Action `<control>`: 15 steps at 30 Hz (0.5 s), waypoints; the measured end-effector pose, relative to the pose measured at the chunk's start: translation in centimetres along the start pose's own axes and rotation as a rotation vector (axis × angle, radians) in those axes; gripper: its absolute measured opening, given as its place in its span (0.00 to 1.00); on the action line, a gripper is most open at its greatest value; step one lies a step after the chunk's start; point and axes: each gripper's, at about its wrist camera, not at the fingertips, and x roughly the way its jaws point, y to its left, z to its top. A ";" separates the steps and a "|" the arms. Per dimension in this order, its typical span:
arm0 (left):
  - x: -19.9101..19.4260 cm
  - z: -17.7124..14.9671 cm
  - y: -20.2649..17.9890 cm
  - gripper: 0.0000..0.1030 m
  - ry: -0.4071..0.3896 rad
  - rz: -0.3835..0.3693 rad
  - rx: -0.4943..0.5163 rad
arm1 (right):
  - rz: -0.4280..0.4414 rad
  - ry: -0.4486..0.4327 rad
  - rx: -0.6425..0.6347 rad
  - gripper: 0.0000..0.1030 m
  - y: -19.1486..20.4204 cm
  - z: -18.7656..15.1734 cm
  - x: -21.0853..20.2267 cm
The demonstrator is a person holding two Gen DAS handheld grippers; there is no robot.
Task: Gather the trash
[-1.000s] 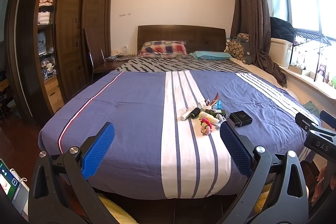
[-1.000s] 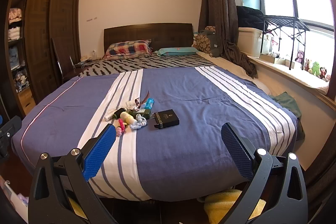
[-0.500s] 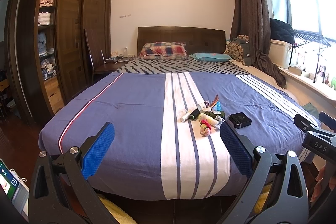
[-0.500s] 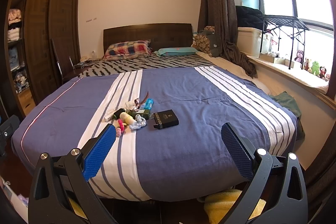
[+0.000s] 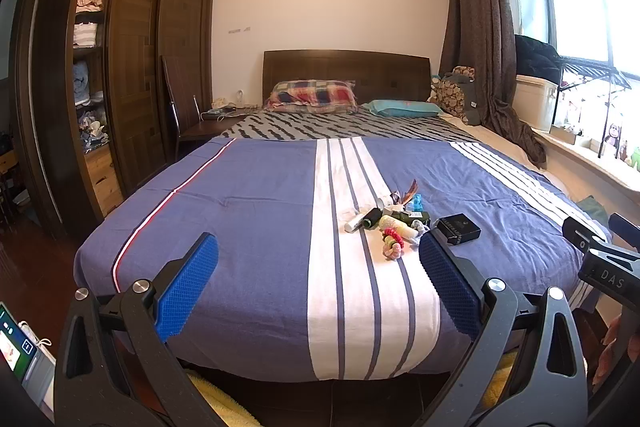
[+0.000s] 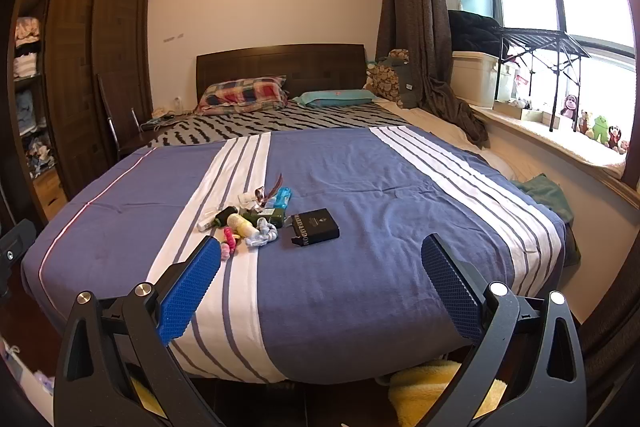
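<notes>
Both grippers hang in the air off the near end of the bed [image 5: 248,211], pointed at it and touching nothing. The left gripper [image 5: 318,285] has its 2 blue-padded fingers [image 5: 186,287] spread wide with nothing between them, and the right gripper [image 6: 320,287] is spread wide and empty as well.

The trash sits in a small heap [image 5: 394,223] on the blue and white striped cover, on the white band and well short of the pillows [image 5: 312,95] at the far end. In it lie a white tube [image 5: 354,225], a dark spool [image 5: 372,219], a pale yellow bottle [image 6: 242,225], a pink and red scrunchie [image 5: 393,245], a light blue knotted cloth [image 6: 262,233] and a turquoise packet [image 6: 282,197]. Just to the right of the heap lies a black box [image 6: 316,227] with gold lettering.

A wardrobe [image 5: 132,75] stands along the left wall. A yellow towel [image 6: 432,385] shows under the near edge of the bed.
</notes>
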 end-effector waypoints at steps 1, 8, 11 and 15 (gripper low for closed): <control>0.1 0.1 0.0 0.92 0.002 0.001 0.000 | 0.001 0.000 0.000 0.97 0.0 0.0 0.0; 2.0 -0.9 0.1 0.92 0.044 0.004 0.009 | 0.013 0.015 0.015 0.97 -0.7 -0.5 1.4; 3.8 -1.7 -0.1 0.92 0.080 0.003 0.018 | 0.030 0.030 0.014 0.97 -0.7 -1.1 2.7; 6.5 -2.8 -0.4 0.92 0.130 0.008 0.033 | 0.021 0.056 -0.032 0.97 -0.1 -2.2 5.3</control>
